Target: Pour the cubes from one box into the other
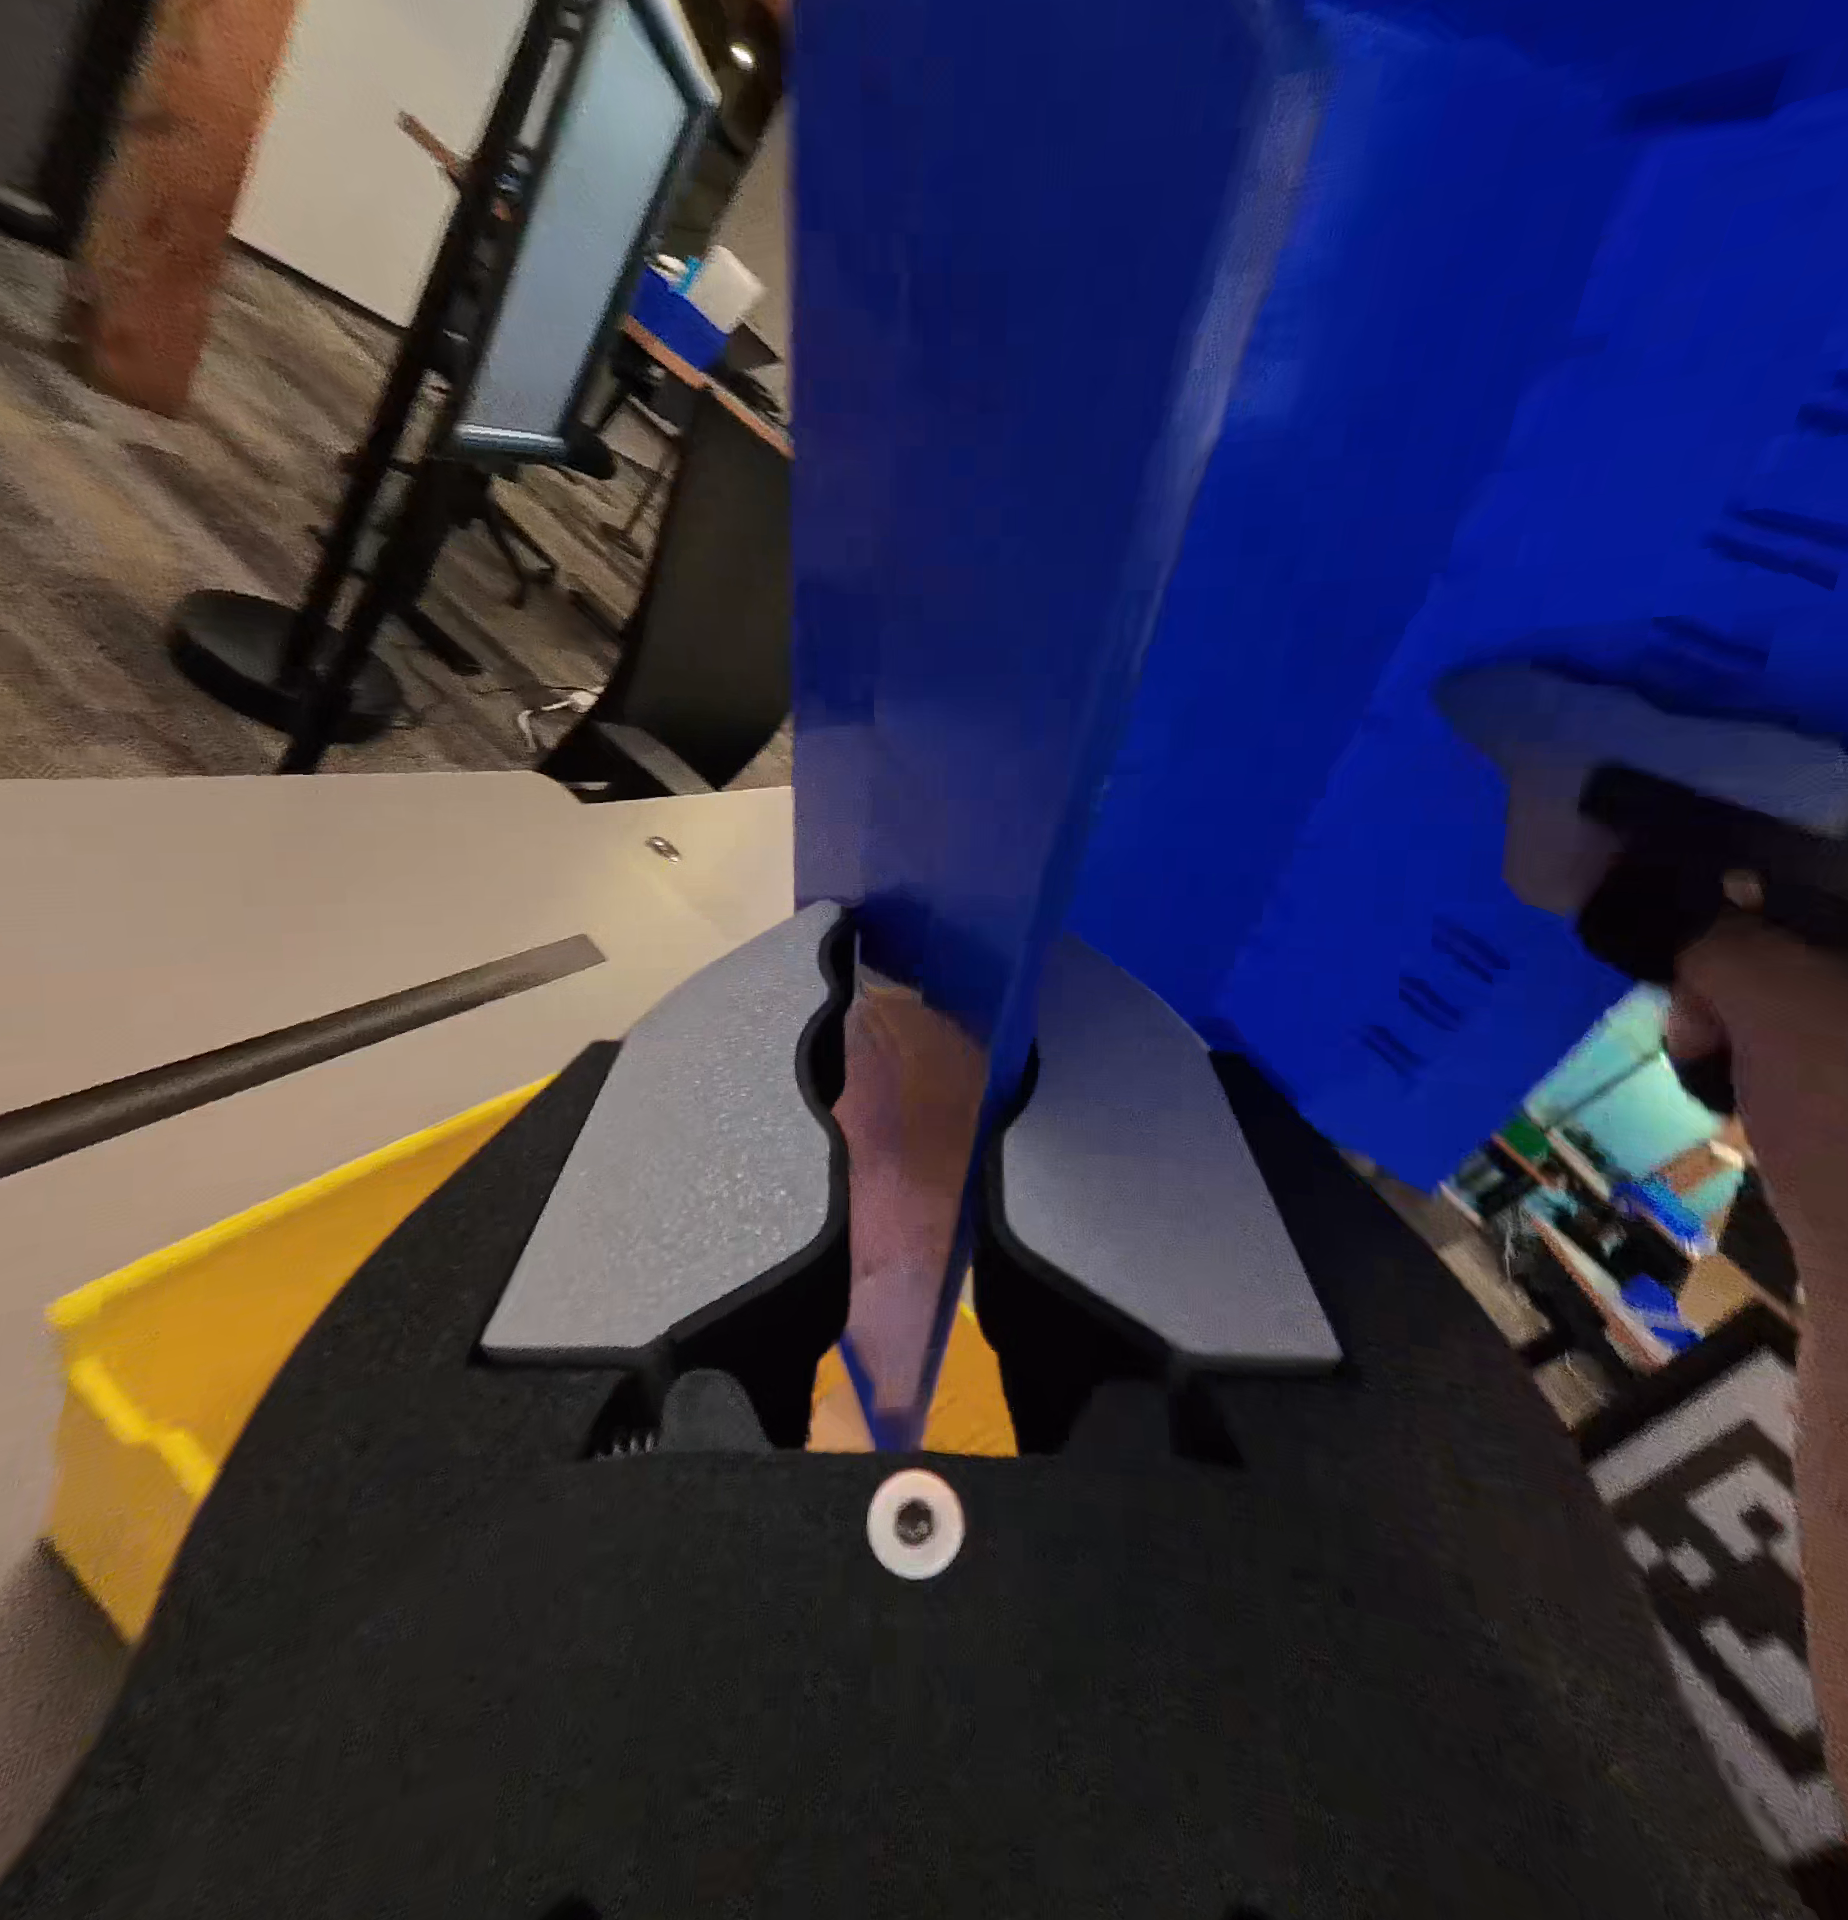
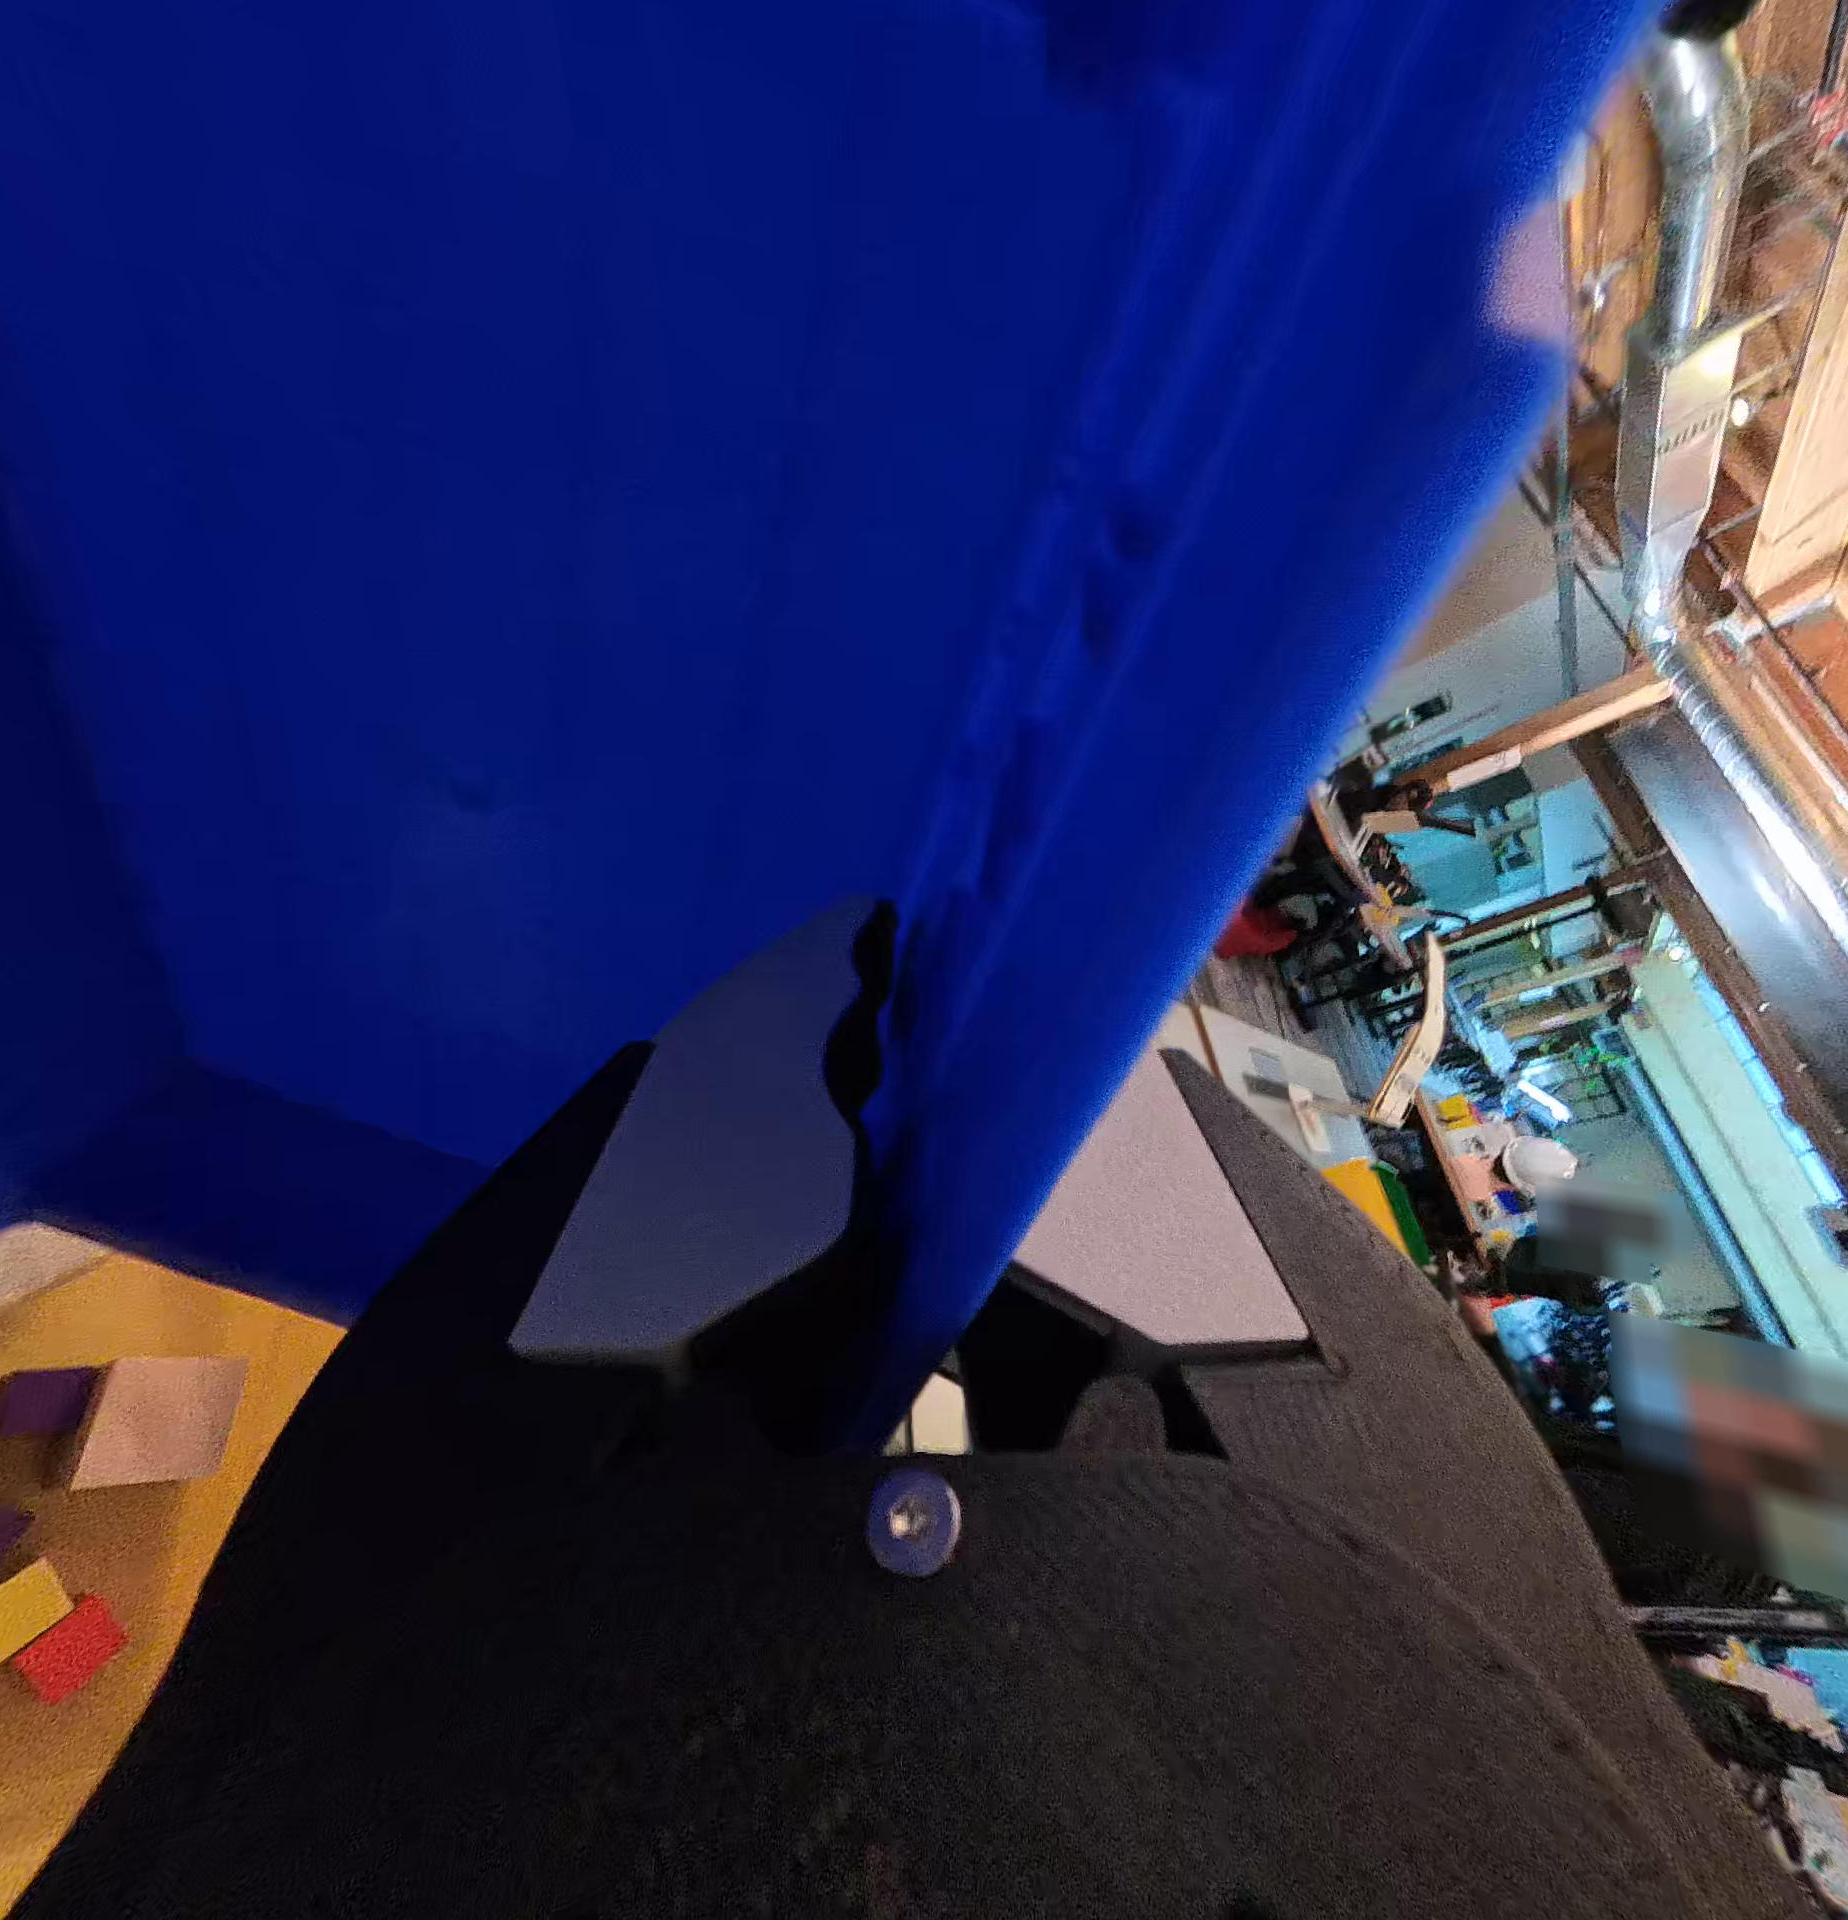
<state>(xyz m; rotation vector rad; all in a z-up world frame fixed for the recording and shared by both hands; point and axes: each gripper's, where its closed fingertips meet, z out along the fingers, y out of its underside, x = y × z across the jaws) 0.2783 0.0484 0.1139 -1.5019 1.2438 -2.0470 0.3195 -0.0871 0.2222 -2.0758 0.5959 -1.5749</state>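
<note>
Room: an open workshop with grey patterned carpet, a black stand (image 1: 380, 436) carrying a pale panel, and exposed silver ducting (image 2: 1689, 208) past wooden framing.
Table: a pale beige table (image 1: 224, 914) with a dark strip (image 1: 276, 1049) lying across it.
Blue box: the blue box (image 1: 1107, 468) is held tipped above the table, filling most of both views.
Yellow box: the yellow box (image 1: 172, 1382) sits on the table directly beneath the blue one.
Left gripper: the left gripper (image 1: 925, 1132) is clamped on a thin wall of the blue box.
Right gripper: the right gripper (image 2: 904, 1143) pinches the blue box's opposite wall.
Cubes: 5 show in the yellow box: 1 pale cube (image 2: 156, 1418), 2 purple cubes (image 2: 37, 1403), 1 yellow cube (image 2: 16, 1610), 1 red cube (image 2: 68, 1647).
Hidden: the blue box's inside is unseen; motion blur softens its edges.
</note>
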